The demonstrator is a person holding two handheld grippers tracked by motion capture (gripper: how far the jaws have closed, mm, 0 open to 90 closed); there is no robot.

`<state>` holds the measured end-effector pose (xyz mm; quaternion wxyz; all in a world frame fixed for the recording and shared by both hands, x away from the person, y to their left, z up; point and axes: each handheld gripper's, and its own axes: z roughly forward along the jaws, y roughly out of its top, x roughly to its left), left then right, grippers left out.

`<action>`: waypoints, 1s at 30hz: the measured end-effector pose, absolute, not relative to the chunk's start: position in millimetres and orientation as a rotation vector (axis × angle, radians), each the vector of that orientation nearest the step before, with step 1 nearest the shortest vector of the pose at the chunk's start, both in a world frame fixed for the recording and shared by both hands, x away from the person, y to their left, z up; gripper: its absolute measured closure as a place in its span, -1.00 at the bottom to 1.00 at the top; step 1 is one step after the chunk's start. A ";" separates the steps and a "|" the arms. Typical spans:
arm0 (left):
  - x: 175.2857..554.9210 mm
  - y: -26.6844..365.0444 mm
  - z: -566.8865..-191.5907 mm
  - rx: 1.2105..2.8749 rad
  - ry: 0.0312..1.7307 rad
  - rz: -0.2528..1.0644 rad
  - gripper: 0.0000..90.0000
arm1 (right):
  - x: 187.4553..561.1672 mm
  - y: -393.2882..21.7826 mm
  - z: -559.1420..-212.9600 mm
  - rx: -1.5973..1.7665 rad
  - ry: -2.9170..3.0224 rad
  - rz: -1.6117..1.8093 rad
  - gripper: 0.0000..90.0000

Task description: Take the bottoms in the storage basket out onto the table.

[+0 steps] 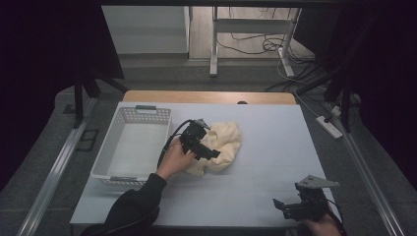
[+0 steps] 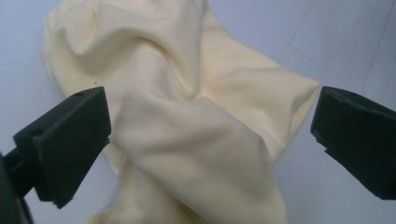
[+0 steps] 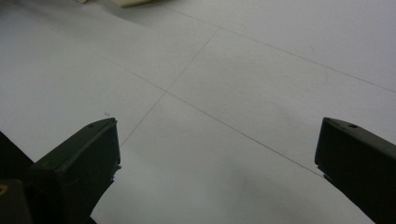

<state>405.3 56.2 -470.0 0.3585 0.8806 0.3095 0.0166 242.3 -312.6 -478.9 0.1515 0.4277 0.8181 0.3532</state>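
The crumpled pale-yellow cloth (image 1: 221, 145) lay mid-tabletop beside the white plastic basket (image 1: 132, 145), directly between the left gripper's (image 1: 204, 147) wide-open jaws. The right gripper (image 1: 295, 206), also open, hovered well apart.

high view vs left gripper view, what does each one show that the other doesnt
The high view alone takes in the white basket left of the cloth, the right gripper open over bare table near the front right corner, the person's left hand, and the floor beyond.

The left gripper view alone gives the close detail: the folds and creases of the cloth, with the open jaws standing to either side of a ridge.

Both share the pale yellow cloth crumpled on the white table, and the left gripper at it.
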 end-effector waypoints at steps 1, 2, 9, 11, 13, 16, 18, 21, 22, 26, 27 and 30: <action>404.1 57.0 -469.5 2.270 0.793 0.042 -1.00 | 242.4 -312.5 -478.9 1.228 2.349 1.014 -0.99; 403.0 57.5 -468.9 2.269 0.792 0.044 -1.00 | 242.4 -312.6 -478.9 1.226 2.349 1.014 -0.99; 395.9 60.9 -463.9 2.247 0.769 0.053 -1.00 | 242.6 -312.6 -478.9 1.225 2.351 1.011 -0.99; 394.1 62.5 -463.1 2.243 0.768 0.058 -1.00 | 242.5 -312.6 -478.9 1.228 2.351 1.010 -0.99; 392.2 64.3 -462.7 2.245 0.759 0.062 -1.00 | 242.6 -312.6 -478.9 1.229 2.350 1.010 -0.99; 389.0 66.9 -462.3 2.243 0.750 0.066 -1.00 | 242.6 -312.8 -478.9 1.228 2.350 1.012 -0.99; 387.0 68.5 -461.7 2.237 0.749 0.067 -1.00 | 242.5 -312.7 -478.8 1.229 2.349 1.013 -0.99; 384.4 71.1 -460.2 2.232 0.750 0.075 -1.00 | 242.3 -312.8 -478.7 1.227 2.349 1.014 -0.99; 383.9 72.2 -459.6 2.232 0.747 0.075 -1.00 | 242.3 -312.8 -478.7 1.227 2.349 1.014 -0.99; 381.1 75.6 -458.8 2.224 0.754 0.076 -1.00 | 242.1 -312.8 -478.6 1.226 2.349 1.015 -0.99; 380.3 76.4 -458.9 2.219 0.760 0.075 -1.00 | 242.1 -312.8 -478.6 1.224 2.349 1.015 -0.99; 379.1 79.2 -459.6 2.216 0.768 0.072 -1.00 | 242.0 -312.8 -478.6 1.221 2.350 1.016 -0.99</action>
